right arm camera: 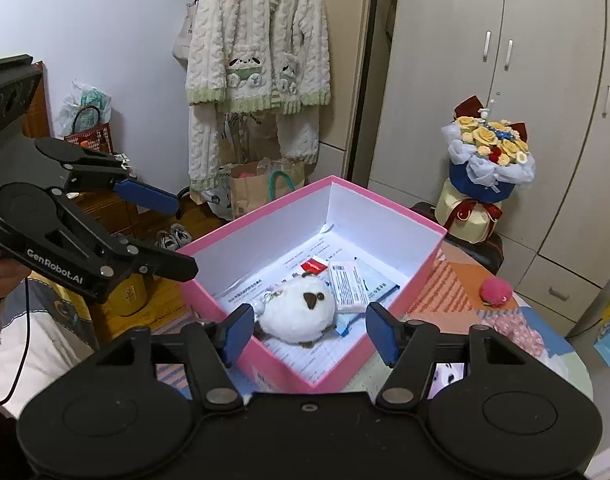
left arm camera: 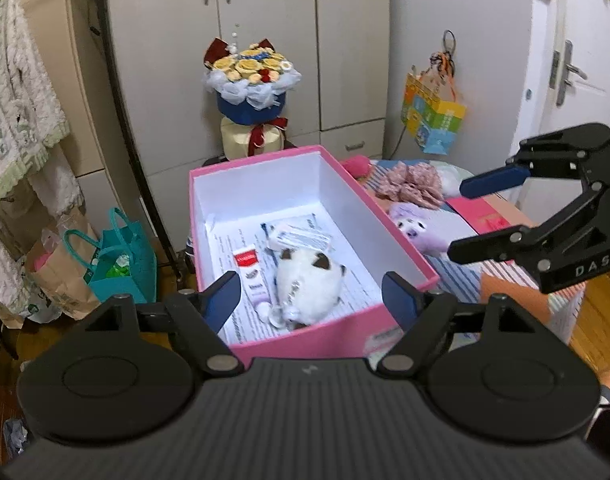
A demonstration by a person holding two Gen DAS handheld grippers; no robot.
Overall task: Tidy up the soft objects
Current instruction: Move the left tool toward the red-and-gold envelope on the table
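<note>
Your left gripper [left arm camera: 313, 298] hangs with its jaws spread wide and empty above the near end of the pink box [left arm camera: 347, 330]. Your right gripper [right arm camera: 307, 334] is equally wide apart, holding nothing, touching nothing. The white plush bird [right arm camera: 295, 312] lies inside the box on printed papers [right arm camera: 305, 360], while the purple plush toy [left arm camera: 415, 230] rests outside on the table just beside the box.

A white plush toy [left arm camera: 307, 284] with dark brown patches is seen lying inside an open pink box [left arm camera: 393, 224], on printed papers, with a beaded chain attached. A purple plush toy [left arm camera: 415, 230] lies on the table just outside the box's wall. Beyond it, a pink floral scrunchie [left arm camera: 413, 184] and a pink pompom [right arm camera: 495, 292] are seen.
</note>
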